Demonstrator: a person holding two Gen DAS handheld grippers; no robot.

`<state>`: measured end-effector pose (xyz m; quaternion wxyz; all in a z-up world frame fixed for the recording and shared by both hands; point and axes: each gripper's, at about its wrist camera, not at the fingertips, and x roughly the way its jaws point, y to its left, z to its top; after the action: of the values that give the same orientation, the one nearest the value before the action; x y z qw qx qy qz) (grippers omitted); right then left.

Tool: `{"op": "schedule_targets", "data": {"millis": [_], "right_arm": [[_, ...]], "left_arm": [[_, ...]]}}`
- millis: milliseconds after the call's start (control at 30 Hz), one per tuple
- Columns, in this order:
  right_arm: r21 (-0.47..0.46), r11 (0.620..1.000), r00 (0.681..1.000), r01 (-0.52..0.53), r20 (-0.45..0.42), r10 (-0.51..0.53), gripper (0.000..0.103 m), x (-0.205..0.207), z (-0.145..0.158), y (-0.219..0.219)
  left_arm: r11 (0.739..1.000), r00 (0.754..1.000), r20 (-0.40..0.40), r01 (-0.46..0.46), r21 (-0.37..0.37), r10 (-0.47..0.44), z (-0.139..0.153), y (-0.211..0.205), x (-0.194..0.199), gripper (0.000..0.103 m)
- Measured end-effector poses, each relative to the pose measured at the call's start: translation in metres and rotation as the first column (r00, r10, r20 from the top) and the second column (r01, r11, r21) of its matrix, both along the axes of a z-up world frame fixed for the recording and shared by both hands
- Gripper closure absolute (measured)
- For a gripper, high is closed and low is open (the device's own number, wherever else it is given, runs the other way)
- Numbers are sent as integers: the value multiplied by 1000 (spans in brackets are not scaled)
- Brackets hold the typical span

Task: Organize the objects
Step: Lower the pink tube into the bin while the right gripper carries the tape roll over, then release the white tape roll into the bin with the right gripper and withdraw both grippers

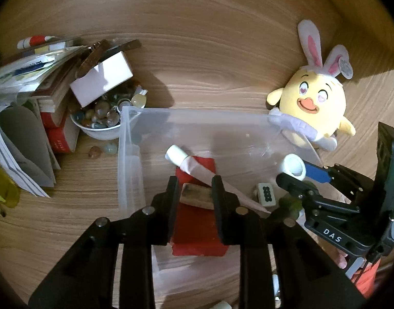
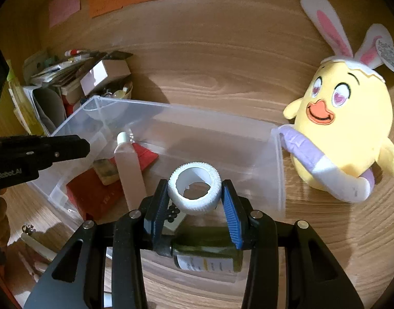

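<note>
The right gripper (image 2: 197, 193) clenches a white ribbed tape roll (image 2: 194, 189) over the clear plastic bin (image 2: 278, 170). The left gripper (image 1: 195, 193) stands released astride a small tan block (image 1: 197, 195). If it drops unevenly, the roll could bounce out.

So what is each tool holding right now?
Left tool: slightly open, apparently holding nothing.
Right tool: closed on the white tape roll.

Plush chick (image 2: 343, 118) is bright yellow with an orange beak, pink-lined white bunny ears and a lilac-and-white scarf. Tape roll (image 2: 194, 188) is plain white with a ribbed edge. Bin (image 2: 202, 118) is see-through, red book (image 1: 197, 221) inside. Tabletop (image 1: 209, 59) is light wood grain. Bottle (image 2: 209, 255) is dark green.
</note>
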<state>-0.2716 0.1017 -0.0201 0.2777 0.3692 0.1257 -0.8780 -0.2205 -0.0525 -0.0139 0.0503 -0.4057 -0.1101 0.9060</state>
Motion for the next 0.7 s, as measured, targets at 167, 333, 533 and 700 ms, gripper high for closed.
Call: {"op": "schedule_targets", "data": {"millis": [167, 333, 533, 700], "right_arm": [[4, 1000, 1000, -2, 0, 2, 65, -2, -2, -3], [11, 1000, 1000, 1, 1, -1, 61, -2, -1, -3], [-10, 1000, 999, 15, -37, -15, 47, 9, 12, 3], [-31, 999, 997, 28, -76, -30, 44, 25, 26, 11]], "left_arm": [[998, 1000, -23, -11, -58, 9, 6, 0, 3, 63], [991, 997, -79, -30, -132, 19, 19, 7, 18, 41], [982, 993, -118, -39, -184, 18, 33, 9, 42, 20], [977, 990, -140, -53, -204, 24, 41, 8, 65, 9]]}}
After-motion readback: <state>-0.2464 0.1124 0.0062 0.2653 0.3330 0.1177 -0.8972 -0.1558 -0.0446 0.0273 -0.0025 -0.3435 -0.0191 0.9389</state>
